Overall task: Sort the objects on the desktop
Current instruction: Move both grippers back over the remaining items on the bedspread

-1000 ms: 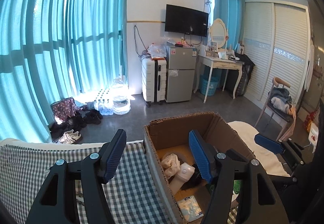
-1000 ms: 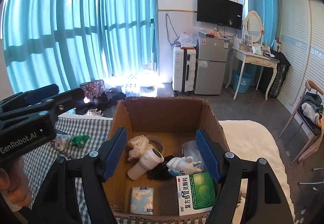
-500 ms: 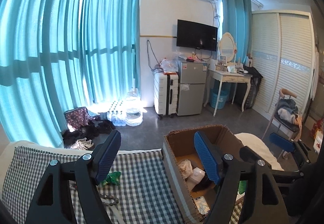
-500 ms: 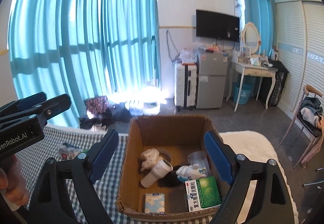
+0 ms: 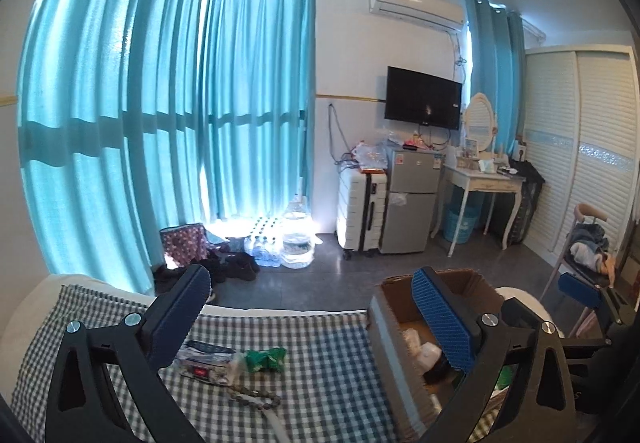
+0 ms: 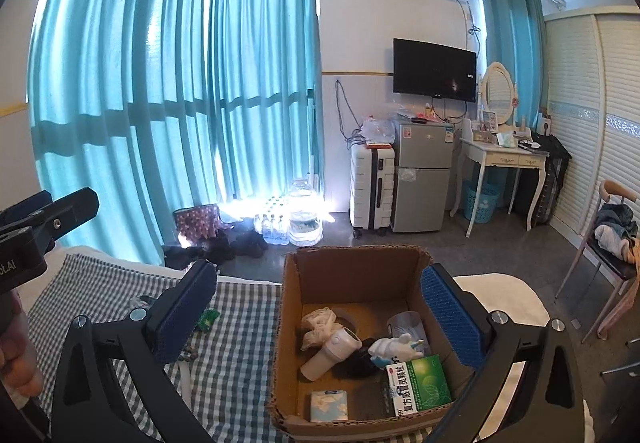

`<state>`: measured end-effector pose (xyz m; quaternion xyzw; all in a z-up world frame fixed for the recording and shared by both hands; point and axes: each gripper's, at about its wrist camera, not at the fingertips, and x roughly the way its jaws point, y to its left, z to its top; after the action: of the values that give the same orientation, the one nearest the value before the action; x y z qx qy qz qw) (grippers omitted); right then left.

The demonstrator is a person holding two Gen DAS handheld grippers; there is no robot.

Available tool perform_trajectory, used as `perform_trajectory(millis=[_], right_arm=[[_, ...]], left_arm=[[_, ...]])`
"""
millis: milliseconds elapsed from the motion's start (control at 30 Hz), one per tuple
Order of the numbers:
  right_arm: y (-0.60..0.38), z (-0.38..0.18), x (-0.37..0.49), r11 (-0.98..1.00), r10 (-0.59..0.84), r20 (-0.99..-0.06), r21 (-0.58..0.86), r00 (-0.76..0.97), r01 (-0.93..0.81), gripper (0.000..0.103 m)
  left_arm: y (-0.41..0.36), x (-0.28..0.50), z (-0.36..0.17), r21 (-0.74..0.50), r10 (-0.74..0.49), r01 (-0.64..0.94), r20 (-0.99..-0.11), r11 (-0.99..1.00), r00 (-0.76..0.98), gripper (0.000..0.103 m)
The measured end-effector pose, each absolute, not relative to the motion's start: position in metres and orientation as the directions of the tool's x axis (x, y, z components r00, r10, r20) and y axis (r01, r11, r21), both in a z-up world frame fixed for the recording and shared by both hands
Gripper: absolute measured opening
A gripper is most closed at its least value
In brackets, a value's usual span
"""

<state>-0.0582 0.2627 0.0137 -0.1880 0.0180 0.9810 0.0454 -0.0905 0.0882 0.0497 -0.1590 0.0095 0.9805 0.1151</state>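
An open cardboard box (image 6: 348, 271) stands on a green-checked cloth (image 6: 240, 327). In it lie a white cylinder (image 6: 332, 353), crumpled tissue (image 6: 318, 325), a green medicine box (image 6: 420, 383), a tissue pack (image 6: 328, 405), a white figurine (image 6: 394, 347) and a clear cup (image 6: 404, 323). My right gripper (image 6: 316, 317) hovers above and before the box, jaws opening, nothing between them. My left gripper (image 5: 312, 317) hangs over the cloth (image 5: 320, 363) left of the box (image 5: 378, 319), jaws opening and empty. Under it lie a green wrapper (image 5: 264, 357), a flat packet (image 5: 200, 363) and a bead string (image 5: 252, 399).
A white cable (image 5: 276, 427) runs off the cloth's near edge. Beyond the table are teal curtains, water bottles (image 6: 304, 223) on the floor, a white suitcase (image 6: 372, 183), a small fridge (image 6: 424, 179), a dressing table (image 6: 504, 159) and a chair with clothes (image 6: 616, 235). A hand (image 6: 16, 363) holds the left gripper.
Both grippers have drawn back and up from the box and their jaws have spread wider. The left one has swung left, bringing the cloth and its loose items into view.
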Motion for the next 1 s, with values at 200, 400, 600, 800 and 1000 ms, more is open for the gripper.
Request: perform_trajectory(millis=[200, 400, 600, 800, 1000], right_arm=[[0.238, 0.010, -0.066, -0.998, 0.052, -0.372, 0.006, -0.927, -0.059, 0.103], [0.214, -0.001, -0.076, -1.000, 0.011, -0.393, 0.005, -0.919, -0.015, 0.103], [0.195, -0.014, -0.086, -0.999, -0.045, -0.421, 0.038, -0.906, 0.032, 0.103], [0.164, -0.038, -0.102, -0.996, -0.090, -0.474, 0.035, -0.876, 0.083, 0.103], [0.132, -0.082, -0.118, -0.987, -0.142, -0.551, 0.018, -0.822, 0.159, 0.103]], left_arm=[[0.063, -0.095, 0.038, 0.020, 0.167, -0.181, -0.302, -0.983, -0.939, 0.103], [0.031, -0.105, 0.027, 0.020, 0.138, -0.154, -0.341, -0.988, -0.930, 0.103], [0.001, -0.116, 0.010, 0.071, 0.059, -0.092, -0.376, -0.993, -0.925, 0.103], [-0.027, -0.127, -0.012, 0.057, 0.027, -0.057, -0.428, -0.997, -0.903, 0.103], [-0.045, -0.140, -0.039, 0.049, 0.008, -0.035, -0.477, -0.998, -0.879, 0.103]])
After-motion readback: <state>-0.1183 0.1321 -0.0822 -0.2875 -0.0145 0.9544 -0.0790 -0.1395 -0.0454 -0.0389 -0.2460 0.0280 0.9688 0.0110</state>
